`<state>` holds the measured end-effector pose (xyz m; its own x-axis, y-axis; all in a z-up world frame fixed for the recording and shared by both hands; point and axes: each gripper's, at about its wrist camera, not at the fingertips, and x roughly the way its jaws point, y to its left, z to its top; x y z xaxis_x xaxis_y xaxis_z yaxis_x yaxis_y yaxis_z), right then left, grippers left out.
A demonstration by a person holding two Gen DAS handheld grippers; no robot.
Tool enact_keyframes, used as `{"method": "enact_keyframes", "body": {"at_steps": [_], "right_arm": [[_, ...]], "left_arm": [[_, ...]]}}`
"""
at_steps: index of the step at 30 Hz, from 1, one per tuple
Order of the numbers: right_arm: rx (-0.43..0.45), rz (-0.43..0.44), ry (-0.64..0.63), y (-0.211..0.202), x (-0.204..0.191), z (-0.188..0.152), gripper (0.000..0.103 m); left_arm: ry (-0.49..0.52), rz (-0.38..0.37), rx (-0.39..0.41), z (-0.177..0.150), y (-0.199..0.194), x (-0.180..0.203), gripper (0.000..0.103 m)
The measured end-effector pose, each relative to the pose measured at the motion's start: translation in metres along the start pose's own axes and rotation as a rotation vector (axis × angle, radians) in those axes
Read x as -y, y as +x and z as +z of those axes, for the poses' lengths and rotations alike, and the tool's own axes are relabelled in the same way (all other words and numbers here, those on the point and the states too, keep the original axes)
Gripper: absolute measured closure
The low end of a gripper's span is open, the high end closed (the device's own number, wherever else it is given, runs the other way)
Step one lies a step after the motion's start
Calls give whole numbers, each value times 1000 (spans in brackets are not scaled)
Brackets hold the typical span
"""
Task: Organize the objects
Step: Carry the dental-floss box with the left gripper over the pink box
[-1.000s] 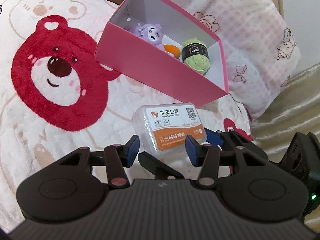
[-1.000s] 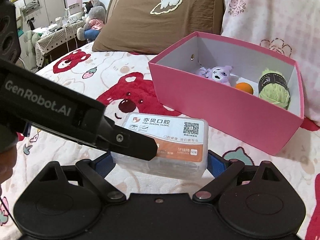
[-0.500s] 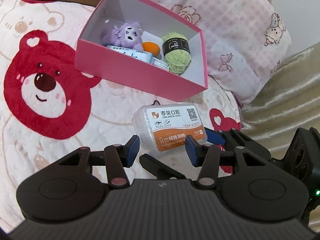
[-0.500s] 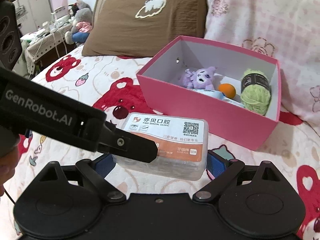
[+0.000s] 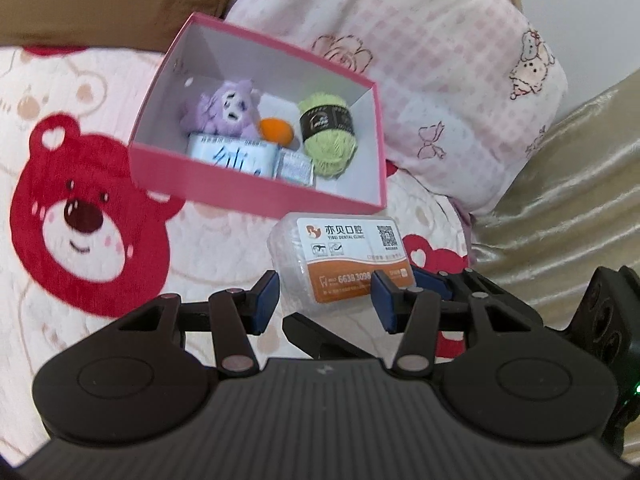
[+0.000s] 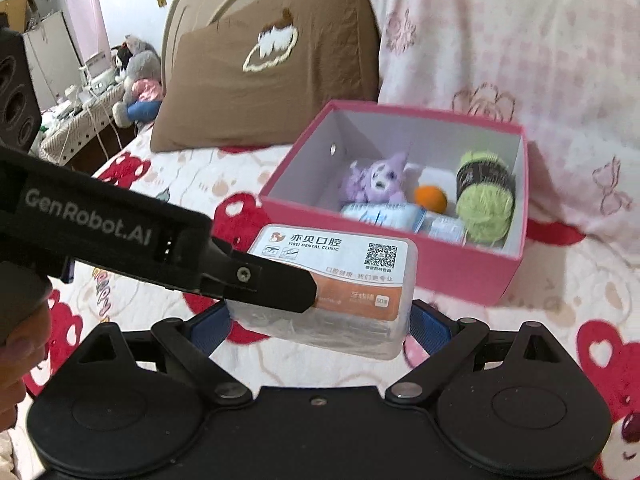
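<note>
A clear plastic dental-clinic box [image 6: 344, 280] with a white and orange label is held between the blue pads of my right gripper [image 6: 320, 320], lifted above the bedspread. It also shows in the left wrist view [image 5: 340, 256], just ahead of my left gripper [image 5: 324, 300], which is open and empty. The left gripper's body [image 6: 120, 232] crosses the right wrist view over the box's near left corner. Beyond stands an open pink box [image 5: 240, 184], also in the right wrist view [image 6: 400, 264], holding a purple plush [image 5: 228, 108], an orange ball [image 5: 276, 130], green yarn [image 5: 326, 132] and tissue packs [image 5: 236, 156].
The bedspread [image 5: 80, 220] has red bear prints. A pink patterned pillow [image 5: 440, 60] lies behind the pink box and a brown pillow [image 6: 272, 68] to its left. A beige cover [image 5: 560, 200] lies at the right. A cluttered desk with plush toys [image 6: 132, 76] stands far left.
Both grippers have risen with the dental box held in the right one and moved toward the pink box, whose inside now shows more fully. The tissue packs have come into view.
</note>
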<state>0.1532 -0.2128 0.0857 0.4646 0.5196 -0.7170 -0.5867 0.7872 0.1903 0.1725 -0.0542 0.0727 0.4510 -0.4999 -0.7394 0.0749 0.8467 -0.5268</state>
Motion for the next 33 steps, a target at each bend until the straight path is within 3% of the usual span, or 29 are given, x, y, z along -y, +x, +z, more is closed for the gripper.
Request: {"method": "enact_keyframes", "body": {"at_steps": [7, 12, 17, 19, 26, 33], "right_arm": [[22, -30, -36, -2, 10, 25, 7], [19, 1, -38, -3, 25, 43, 8], [38, -5, -34, 0, 41, 59, 26], [43, -10, -36, 3, 47, 62, 29], [6, -78, -49, 29, 65, 70, 35], [-75, -160, -111, 67, 83, 79, 36]], "left_arm": [[-9, -11, 57, 29, 7, 8, 53], [-17, -34, 74, 50, 13, 9, 56], [-14, -30, 98, 67, 21, 9, 55], [-7, -26, 102, 72, 27, 10, 56], [1, -16, 107, 90, 68, 11, 54], [-64, -46, 68, 102, 116, -6, 54]]}}
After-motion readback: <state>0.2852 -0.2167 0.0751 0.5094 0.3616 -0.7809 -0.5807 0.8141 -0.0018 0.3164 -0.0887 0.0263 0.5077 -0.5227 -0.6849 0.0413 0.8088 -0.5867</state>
